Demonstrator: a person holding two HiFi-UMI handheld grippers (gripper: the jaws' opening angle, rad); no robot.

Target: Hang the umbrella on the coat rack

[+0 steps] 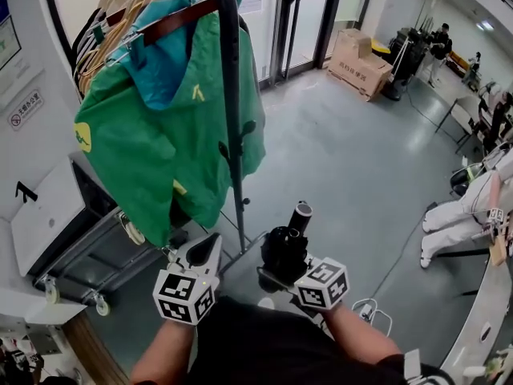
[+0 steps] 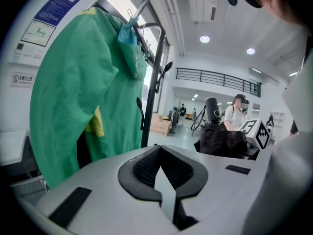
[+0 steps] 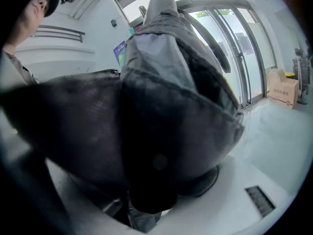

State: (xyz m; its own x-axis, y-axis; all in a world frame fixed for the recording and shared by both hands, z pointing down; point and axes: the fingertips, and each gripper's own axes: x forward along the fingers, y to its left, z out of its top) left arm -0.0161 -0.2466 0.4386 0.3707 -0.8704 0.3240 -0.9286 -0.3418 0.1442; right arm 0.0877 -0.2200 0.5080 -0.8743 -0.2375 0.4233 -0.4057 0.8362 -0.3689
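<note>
At far left, one low trolley (image 1: 88, 251) stands on the grey floor, with two of its castor wheels showing. Above it is the one coat rack (image 1: 232, 135), a black pole that curves over at the top. A bunch of wooden hangers (image 1: 120, 22) hangs from its rail, too crowded to count. One green jacket (image 1: 160, 135) with a teal lining hangs on the front hanger and drapes down beside the pole. In my left gripper view, two small black hooks (image 2: 165, 70) stick out from the pole.

My left claw (image 1: 210, 243) hovers below the jacket, near the foot of the pole. Its two jaws are together, with nothing between them.

Just to its right, my right claw (image 1: 280, 267) is clamped on the one umbrella (image 1: 287, 247). The umbrella is black and folded. Its round handle end points up and away from me, and it is well short of the rack and touching no hook. In my right gripper view its dark fabric fills most of the picture.

Farther right, two cardboard boxes (image 1: 361, 58) sit by the glass doors. One person in white (image 1: 457, 215) is at the right edge.
</note>
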